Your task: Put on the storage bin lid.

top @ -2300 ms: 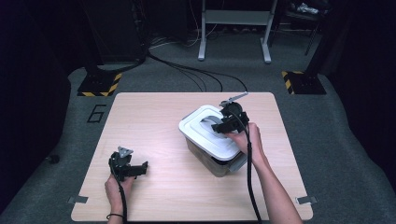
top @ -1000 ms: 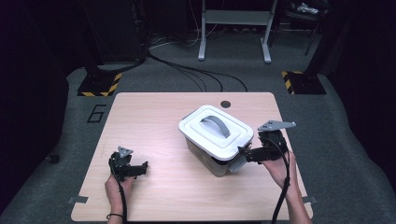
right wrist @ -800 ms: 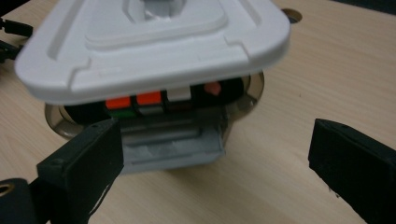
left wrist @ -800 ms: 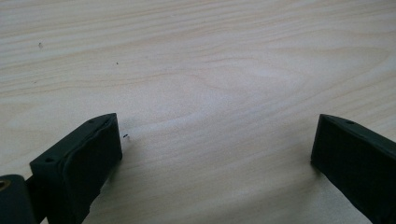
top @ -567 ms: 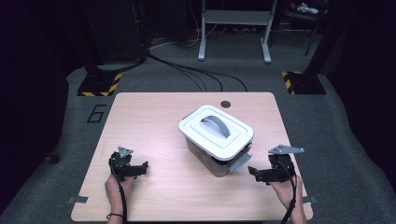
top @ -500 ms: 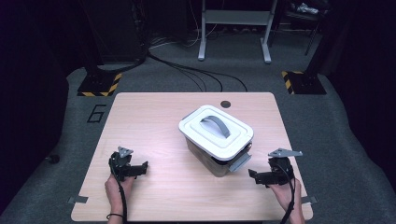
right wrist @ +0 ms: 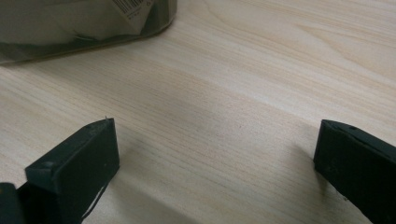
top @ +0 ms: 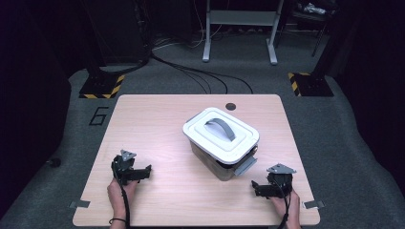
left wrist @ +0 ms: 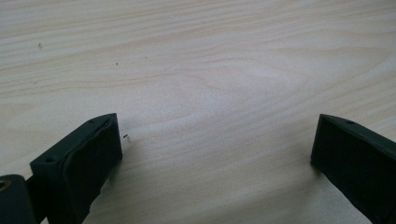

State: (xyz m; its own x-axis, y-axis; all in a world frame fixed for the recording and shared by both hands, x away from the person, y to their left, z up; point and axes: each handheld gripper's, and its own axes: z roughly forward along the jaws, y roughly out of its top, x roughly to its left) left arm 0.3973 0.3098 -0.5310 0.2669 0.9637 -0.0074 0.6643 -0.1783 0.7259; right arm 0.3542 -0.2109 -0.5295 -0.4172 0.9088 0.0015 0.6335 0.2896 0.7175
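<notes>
box: grey-bodied plastic storage box w/ white lid [top: 221,143] and grey arched handle [top: 220,129], sits mid worktop, slightly right of centre, lid on
worktop: light wood-grain worktop [top: 157,119], nothing else loose on it bar a small dark round grommet [top: 231,106] at far edge
box axis: long side runs diagonal, far-left to near-right; near-right corner w/ grey latch flap [top: 245,165] points toward the R hand
right gripper [top: 272,183]: resting low on worktop at near-right, jaws wide apart, nothing between them; in right gripper view the box wall w/ barcode label [right wrist: 84,21] sits ahead and to upper left, apart from jaws
left gripper [top: 128,168]: near-left of worktop, jaws wide, empty; left gripper view has bare wood ahead
nearer hand: R, close to the box's near-right corner; L well apart from box, across open worktop
key relation: box lies fwd-left of R jaws, fwd-right of L jaws
judgement: any reach to handle or latch looks shorter from R; L would need to cross over
</notes>
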